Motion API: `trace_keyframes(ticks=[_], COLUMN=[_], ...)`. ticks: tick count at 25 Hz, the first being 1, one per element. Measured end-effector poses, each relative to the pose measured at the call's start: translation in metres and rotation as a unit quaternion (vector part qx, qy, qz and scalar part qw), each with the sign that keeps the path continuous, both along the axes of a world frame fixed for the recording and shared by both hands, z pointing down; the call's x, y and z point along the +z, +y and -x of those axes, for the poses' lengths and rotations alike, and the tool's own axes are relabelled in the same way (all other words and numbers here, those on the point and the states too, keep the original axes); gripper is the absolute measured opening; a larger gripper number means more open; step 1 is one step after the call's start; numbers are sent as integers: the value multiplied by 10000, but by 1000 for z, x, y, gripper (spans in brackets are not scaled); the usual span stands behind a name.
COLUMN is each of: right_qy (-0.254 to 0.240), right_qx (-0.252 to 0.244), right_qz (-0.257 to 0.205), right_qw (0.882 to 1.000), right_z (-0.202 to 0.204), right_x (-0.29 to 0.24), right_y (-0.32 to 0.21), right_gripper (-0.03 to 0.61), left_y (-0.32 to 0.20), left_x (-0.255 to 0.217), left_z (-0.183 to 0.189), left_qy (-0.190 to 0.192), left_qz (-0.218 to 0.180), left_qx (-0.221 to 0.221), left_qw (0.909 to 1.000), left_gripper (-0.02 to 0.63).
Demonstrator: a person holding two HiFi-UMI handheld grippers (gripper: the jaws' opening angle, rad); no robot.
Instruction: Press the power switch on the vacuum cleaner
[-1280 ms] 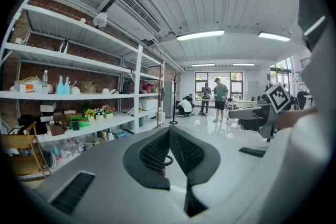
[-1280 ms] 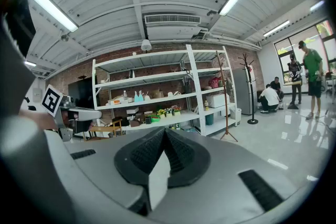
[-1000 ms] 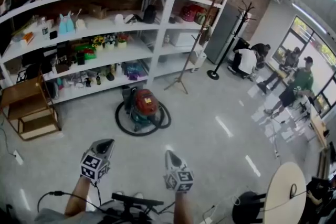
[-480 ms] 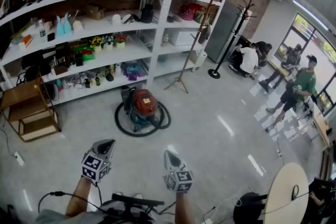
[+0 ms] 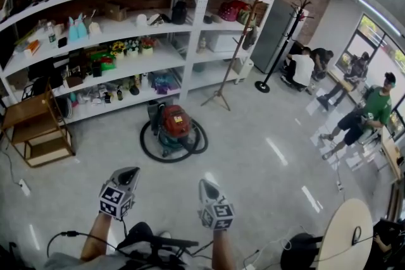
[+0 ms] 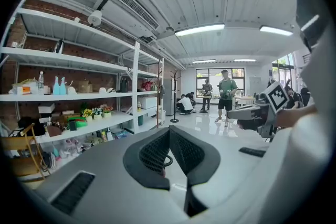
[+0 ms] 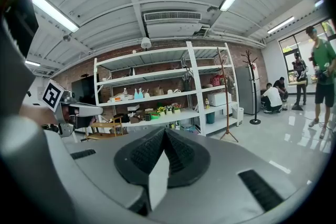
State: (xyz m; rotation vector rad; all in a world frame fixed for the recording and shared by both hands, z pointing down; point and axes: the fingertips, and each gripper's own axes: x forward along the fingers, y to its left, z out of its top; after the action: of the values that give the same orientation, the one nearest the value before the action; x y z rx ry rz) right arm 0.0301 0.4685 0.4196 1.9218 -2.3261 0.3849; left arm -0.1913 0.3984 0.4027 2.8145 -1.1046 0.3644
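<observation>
Vacuum cleaner [image 5: 175, 126] sits on the pale floor [image 5: 253, 167] at 12 o'clock from the two tools, well apart from both; its power switch is too small to make out.

Nearest the head view, at 6 o'clock, two forearms reach forward, each ending in a marker cube. The left tool [image 5: 129, 172] has its ribbed pads drawn together at the tips, with nothing clamped; in its own view [image 6: 169, 131] only a sliver of floor shows below the meeting point. The right tool [image 5: 205, 185] is likewise closed and empty, its pads meeting in a point [image 7: 164, 132]. Each tool shows in the other's view, at about 3 o'clock in the left one and 9 o'clock in the right. A black cable [image 5: 69, 234] trails across the floor at 7 o'clock.

At 4 o'clock stands a round bench [image 5: 345, 231]. Farther out, the vacuum cleaner's red top faces up and a black hose [image 5: 149, 147] loops around its base on the floor. At 10 o'clock is a small wooden rack [image 5: 35, 129].

Behind the vacuum cleaner, white shelving [image 5: 190, 41] against a brick wall carries bottles, boxes and small flowers. A wooden tripod [image 5: 231, 54] and a black coat stand [image 5: 278, 41] stand at 1 o'clock. Farthest, at 2 o'clock, a person in a green shirt [image 5: 374, 112] walks near the windows and another in white [image 5: 304, 69] crouches.
</observation>
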Motion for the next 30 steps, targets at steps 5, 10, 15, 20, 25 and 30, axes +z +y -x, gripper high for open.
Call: trace_keyframes(ticks=[5,10,15,20,25,30], right_qy=[-15,-1,9,9,-6,-67], right_qx=[-68,-62,-64,-63,-94,-49], right_qz=[11,86,54,122,150,123], right_qw=[10000,9999,10000,9999,9998,9999], right_z=[-4,-7,-10,-16,-13,-10], right_x=[2,9,9,11,4,-3], right_y=[-6,-18,-42,-74,-108,-142], right_gripper=[12,12,12,12,12,12], left_y=[-6,-19,-47,-77,-114,-148], left_x=[4,7,7,10,1,-6], left_z=[-5,-11,-17,-21,-19,-19], left_qy=[-20,22,65,54,38,22], left_qz=[52,81,85,106,92,-5], left_qx=[-29,11,16,8,-17,49], left_qw=[10000,10000,9999,9999,9999,10000], left_gripper=[-6,-6,-6,-6,-6,-6])
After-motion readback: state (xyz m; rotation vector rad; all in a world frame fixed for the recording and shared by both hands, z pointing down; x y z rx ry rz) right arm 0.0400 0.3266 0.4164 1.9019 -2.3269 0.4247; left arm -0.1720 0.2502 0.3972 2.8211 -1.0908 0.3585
